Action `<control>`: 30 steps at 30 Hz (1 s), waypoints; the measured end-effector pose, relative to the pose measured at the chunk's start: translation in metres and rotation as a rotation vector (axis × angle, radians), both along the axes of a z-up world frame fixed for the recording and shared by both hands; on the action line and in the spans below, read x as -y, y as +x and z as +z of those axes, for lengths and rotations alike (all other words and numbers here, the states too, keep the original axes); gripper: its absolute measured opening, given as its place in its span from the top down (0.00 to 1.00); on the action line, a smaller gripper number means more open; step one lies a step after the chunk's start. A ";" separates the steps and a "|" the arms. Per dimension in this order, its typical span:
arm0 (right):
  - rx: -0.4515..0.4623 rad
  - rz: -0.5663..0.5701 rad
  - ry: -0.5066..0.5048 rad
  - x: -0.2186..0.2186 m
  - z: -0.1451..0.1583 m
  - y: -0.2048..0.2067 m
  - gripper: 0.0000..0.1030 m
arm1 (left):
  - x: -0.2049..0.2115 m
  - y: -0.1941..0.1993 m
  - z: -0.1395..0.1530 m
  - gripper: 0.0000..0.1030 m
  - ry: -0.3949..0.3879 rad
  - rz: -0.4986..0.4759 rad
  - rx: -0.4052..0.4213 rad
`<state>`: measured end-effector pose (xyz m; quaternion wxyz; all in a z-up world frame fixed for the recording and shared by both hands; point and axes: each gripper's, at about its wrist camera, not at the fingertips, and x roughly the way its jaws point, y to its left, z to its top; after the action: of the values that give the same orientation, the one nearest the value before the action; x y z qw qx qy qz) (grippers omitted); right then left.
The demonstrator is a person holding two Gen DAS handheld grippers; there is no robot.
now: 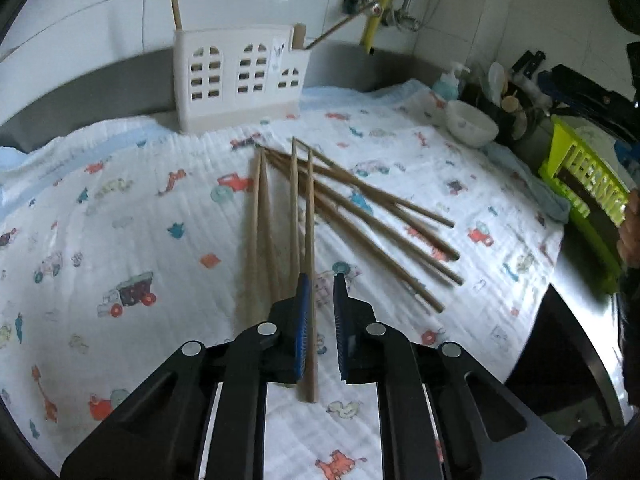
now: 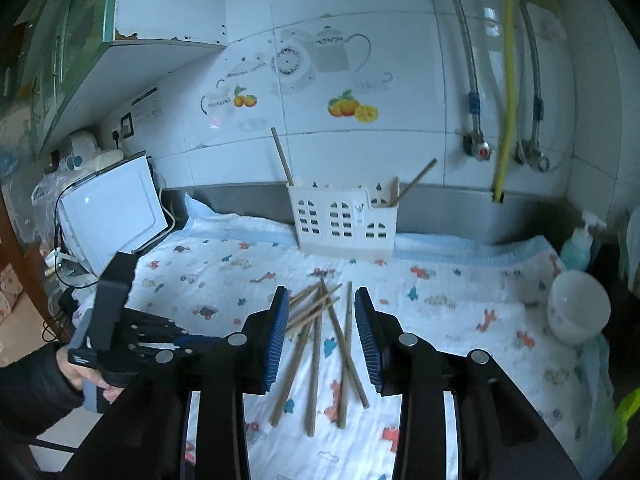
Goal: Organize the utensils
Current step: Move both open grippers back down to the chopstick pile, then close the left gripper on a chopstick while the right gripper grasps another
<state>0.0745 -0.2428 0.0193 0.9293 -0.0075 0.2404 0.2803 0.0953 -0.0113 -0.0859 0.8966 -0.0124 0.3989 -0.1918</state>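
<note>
Gathering loose chopsticks from mid-frame on the printed cloth toward the white holder at upper centre
Left gripper stands almost pressed together around one stick, a sliver of gap showing; right gripper hangs spread above the pile. Sticks look light, stiff, smooth and prone to roll, so pinch near the thick end

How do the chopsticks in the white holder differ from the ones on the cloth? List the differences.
Pose: the holder chopsticks stand leaning out of the white holder; the loose chopsticks lie flat on the cloth.
Number: two in the holder; clearly more on the cloth.
Arrangement: the holder pair sit apart at opposite ends; the loose ones cross and overlap in a pile.
Shared: all look like plain tan wooden sticks.
</note>
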 end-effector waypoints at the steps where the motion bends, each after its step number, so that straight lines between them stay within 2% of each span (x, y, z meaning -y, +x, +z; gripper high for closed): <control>1: -0.006 -0.004 -0.002 0.001 -0.003 0.000 0.67 | 0.001 0.002 -0.002 0.90 -0.004 -0.003 -0.006; 9: -0.056 -0.016 -0.002 0.003 -0.024 0.005 0.67 | -0.006 0.017 -0.015 0.90 -0.043 0.024 -0.042; 12: -0.064 -0.015 -0.002 0.003 -0.027 0.007 0.67 | -0.008 0.021 -0.022 0.90 -0.032 0.031 -0.057; 13: -0.064 -0.015 -0.002 0.003 -0.027 0.007 0.67 | -0.009 0.021 -0.023 0.93 -0.034 0.028 -0.056; 21: -0.085 -0.015 -0.007 0.001 -0.034 0.009 0.67 | -0.002 0.012 -0.032 0.93 0.021 0.015 -0.047; 30: -0.121 -0.029 -0.046 -0.001 -0.057 0.016 0.67 | -0.004 0.001 -0.032 0.93 0.019 0.041 -0.052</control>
<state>0.0903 -0.2416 -0.0375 0.9167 -0.0084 0.3027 0.2609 0.0961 -0.0068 -0.1175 0.8897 -0.0171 0.4238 -0.1689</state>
